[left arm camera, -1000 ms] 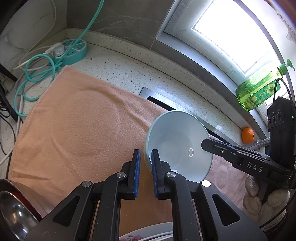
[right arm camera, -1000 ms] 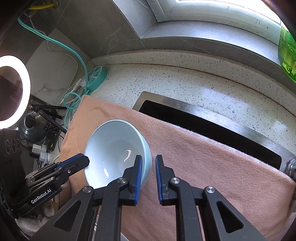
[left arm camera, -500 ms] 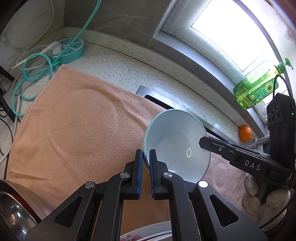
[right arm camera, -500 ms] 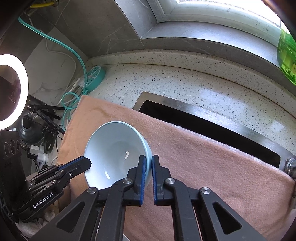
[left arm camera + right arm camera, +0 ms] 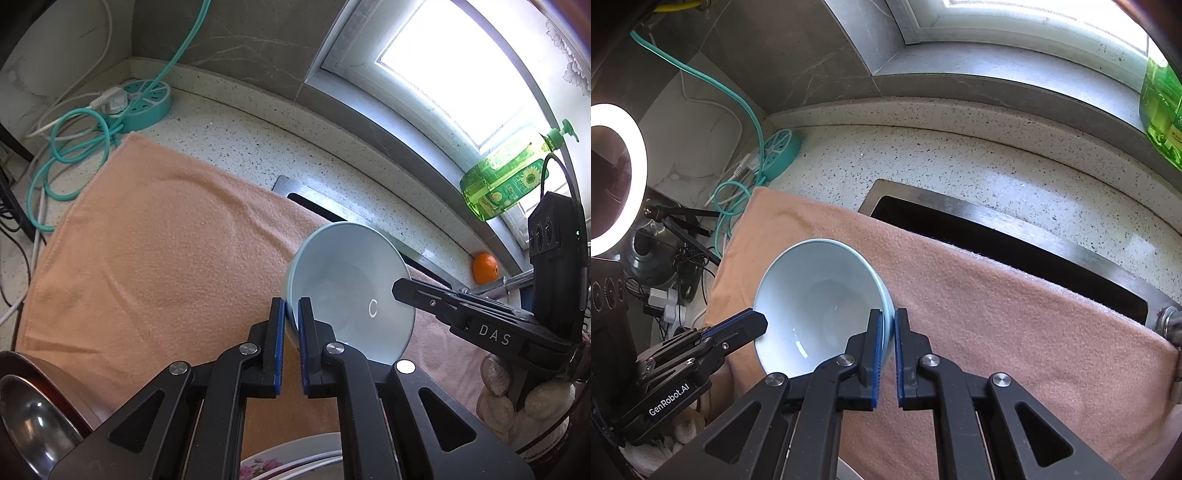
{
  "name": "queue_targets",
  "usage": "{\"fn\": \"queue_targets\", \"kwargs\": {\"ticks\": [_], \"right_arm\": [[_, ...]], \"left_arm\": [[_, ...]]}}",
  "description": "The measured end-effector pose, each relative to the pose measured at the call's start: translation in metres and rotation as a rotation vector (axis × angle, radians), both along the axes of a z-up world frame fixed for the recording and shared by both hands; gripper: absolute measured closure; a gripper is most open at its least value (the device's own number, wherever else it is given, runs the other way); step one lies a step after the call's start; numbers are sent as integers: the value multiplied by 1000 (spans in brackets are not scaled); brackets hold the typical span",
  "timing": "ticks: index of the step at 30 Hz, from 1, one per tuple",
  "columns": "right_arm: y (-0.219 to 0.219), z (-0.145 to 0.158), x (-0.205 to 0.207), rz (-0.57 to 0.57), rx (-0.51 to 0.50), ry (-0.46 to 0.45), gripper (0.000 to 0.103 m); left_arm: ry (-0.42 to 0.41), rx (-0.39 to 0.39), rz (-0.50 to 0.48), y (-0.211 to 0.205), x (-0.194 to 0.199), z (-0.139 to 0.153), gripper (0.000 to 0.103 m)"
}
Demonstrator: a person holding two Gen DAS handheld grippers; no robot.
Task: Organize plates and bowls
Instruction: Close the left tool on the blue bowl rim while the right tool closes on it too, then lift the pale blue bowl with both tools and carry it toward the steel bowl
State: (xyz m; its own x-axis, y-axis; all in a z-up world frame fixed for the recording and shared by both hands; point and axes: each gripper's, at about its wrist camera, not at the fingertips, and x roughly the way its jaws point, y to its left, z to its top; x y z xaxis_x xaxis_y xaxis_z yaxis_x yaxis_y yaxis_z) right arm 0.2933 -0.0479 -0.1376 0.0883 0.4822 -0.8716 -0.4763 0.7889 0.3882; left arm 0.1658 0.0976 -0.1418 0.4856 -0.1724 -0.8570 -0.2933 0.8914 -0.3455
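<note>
Now — bowl rim between both claws

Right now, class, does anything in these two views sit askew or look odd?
Yes: the pale blue bowl is tipped steeply on its side above the peach towel, pinched at opposite rims by the left gripper and the right gripper. That towel also drapes over part of the sink. Nothing looks spilled or broken.

A home kitchen: a speckled stone desk runs under a bright window, with a steel sink set into it and partly covered by a peach towel. A green dish-soap bottle and an orange sit by the sill, and a flowered plate lies nearby.
</note>
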Motion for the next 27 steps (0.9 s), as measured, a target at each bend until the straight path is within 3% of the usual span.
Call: {"fn": "queue_targets", "kwargs": {"ticks": [27], "right_arm": [[-15,41,-30,-38,10,-47,97]], "left_arm": [[-78,-9,-41,-5,-30,35,97]]}}
